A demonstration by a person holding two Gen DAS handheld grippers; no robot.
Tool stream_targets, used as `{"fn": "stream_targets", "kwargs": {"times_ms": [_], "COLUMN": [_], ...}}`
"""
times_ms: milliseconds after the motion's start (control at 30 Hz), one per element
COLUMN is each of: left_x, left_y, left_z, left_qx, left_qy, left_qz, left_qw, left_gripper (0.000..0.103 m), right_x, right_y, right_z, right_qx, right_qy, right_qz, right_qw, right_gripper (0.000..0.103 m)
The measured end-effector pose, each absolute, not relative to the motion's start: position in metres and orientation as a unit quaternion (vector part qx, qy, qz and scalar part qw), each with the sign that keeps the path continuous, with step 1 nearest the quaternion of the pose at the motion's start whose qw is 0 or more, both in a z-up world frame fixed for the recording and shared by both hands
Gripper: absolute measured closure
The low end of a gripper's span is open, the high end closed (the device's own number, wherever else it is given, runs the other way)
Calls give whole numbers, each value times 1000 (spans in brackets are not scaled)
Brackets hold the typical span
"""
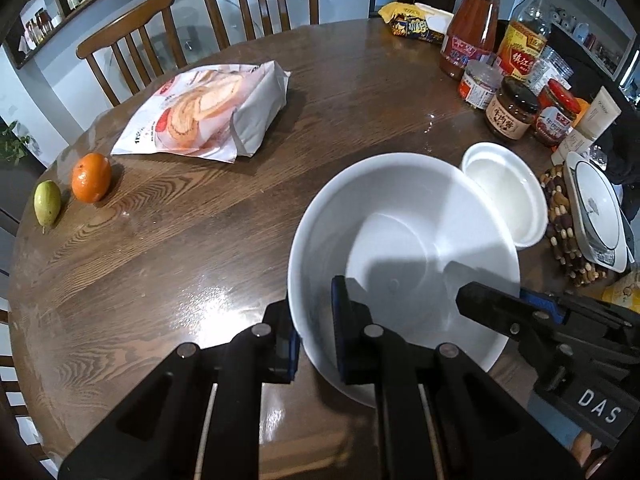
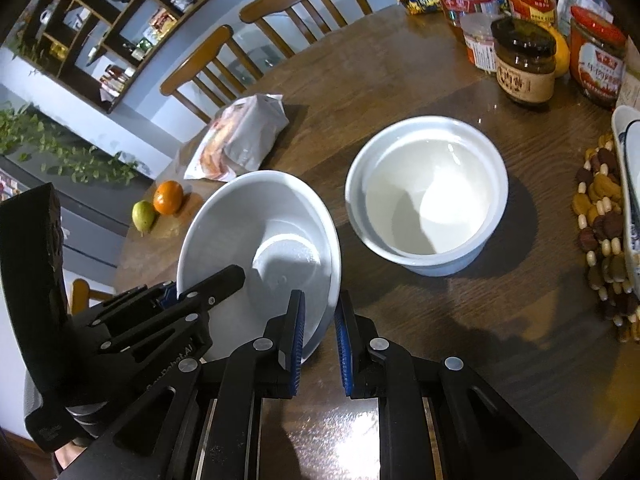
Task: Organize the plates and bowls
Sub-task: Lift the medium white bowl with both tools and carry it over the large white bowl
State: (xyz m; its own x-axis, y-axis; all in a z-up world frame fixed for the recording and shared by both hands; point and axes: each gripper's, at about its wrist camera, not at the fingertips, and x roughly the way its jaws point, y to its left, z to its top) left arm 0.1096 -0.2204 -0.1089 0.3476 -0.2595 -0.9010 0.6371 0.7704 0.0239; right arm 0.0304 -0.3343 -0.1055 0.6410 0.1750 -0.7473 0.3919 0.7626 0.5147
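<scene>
A large white bowl (image 1: 404, 232) hangs between both grippers, tilted, just above the round wooden table (image 1: 200, 248). My left gripper (image 1: 314, 320) is shut on its near left rim, one pad inside and one outside. On the opposite rim my right gripper (image 2: 320, 316) is shut the same way; the big bowl (image 2: 260, 248) fills the left of the right wrist view. The right gripper (image 1: 508, 304) and the left gripper (image 2: 196, 288) each show in the other's view. To the right stand smaller nested white bowls (image 2: 424, 192), also in the left wrist view (image 1: 504, 192).
A blue-rimmed plate (image 1: 596, 208) rests on a beaded trivet (image 2: 600, 208) at the right edge. Jars and bottles (image 1: 512, 108) crowd the far right. A snack bag (image 1: 208, 112), an orange (image 1: 91, 178) and a green fruit (image 1: 47, 202) lie to the left. Chairs (image 1: 132, 40) stand behind.
</scene>
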Motion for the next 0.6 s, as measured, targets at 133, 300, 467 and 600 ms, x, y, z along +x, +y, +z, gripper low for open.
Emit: {"fn": "stream_targets", "kwargs": {"times_ms": [133, 300, 467, 600], "left_x": [99, 83, 64, 49], "left_y": [-214, -205, -195, -183], "left_z": [-99, -82, -66, -55], "left_qx": [189, 187, 186, 180], "left_qy": [487, 472, 454, 443], "left_qz": [-281, -285, -286, -288], "left_qw": [805, 813, 823, 830], "left_gripper": [91, 91, 91, 91], "right_x": [21, 7, -9, -24], "right_y": [-331, -320, -308, -299], "right_z": [-95, -85, -72, -62], "right_qx": [332, 329, 321, 313], "right_qy": [413, 403, 393, 385], "right_qz": [-63, -61, -61, -59], "right_qw": [846, 852, 859, 866], "right_gripper": [86, 86, 86, 86]}}
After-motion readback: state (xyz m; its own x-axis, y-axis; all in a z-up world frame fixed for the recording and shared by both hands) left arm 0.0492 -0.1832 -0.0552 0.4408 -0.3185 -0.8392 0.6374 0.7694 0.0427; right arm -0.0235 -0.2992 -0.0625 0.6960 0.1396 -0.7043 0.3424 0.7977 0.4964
